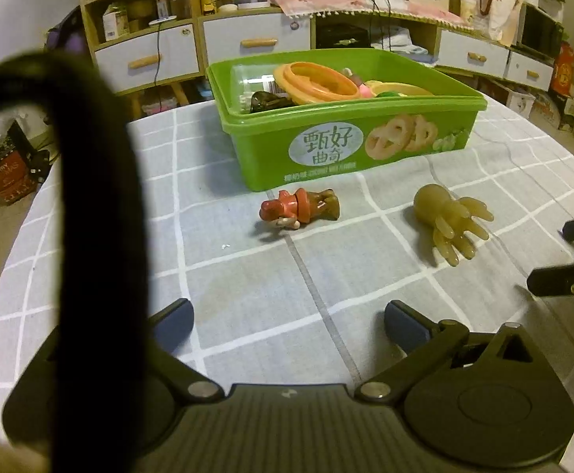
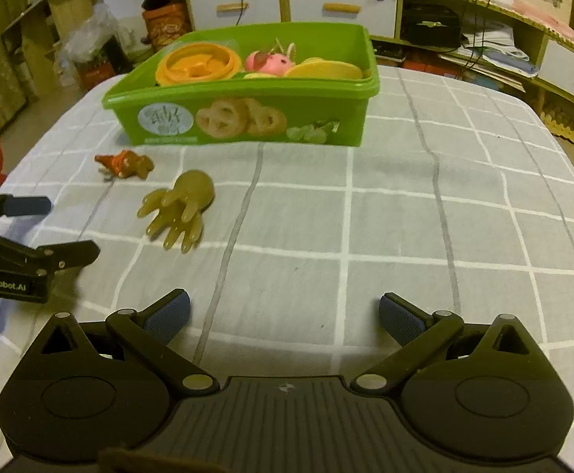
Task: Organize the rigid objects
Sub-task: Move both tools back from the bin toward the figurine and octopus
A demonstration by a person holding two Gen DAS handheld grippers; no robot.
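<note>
A green plastic box [image 1: 326, 149] [image 2: 247, 94] stands on the checked tablecloth and holds orange rings, a yellow lid and a pink toy. In front of it lie a small red-and-brown figure [image 1: 300, 209] [image 2: 125, 163] and an olive octopus toy [image 1: 448, 220] [image 2: 180, 209]. My left gripper [image 1: 287, 323] is open and empty, short of the figure; it also shows in the right wrist view [image 2: 50, 228]. My right gripper [image 2: 285, 315] is open and empty, to the right of the octopus; its fingers [image 1: 563, 276] show at the left view's right edge.
A black strap [image 1: 90, 216] hangs across the left of the left wrist view and hides part of the table. Shelves and drawers [image 1: 247, 39] stand behind the table. The table edge [image 2: 563, 149] curves away on the right.
</note>
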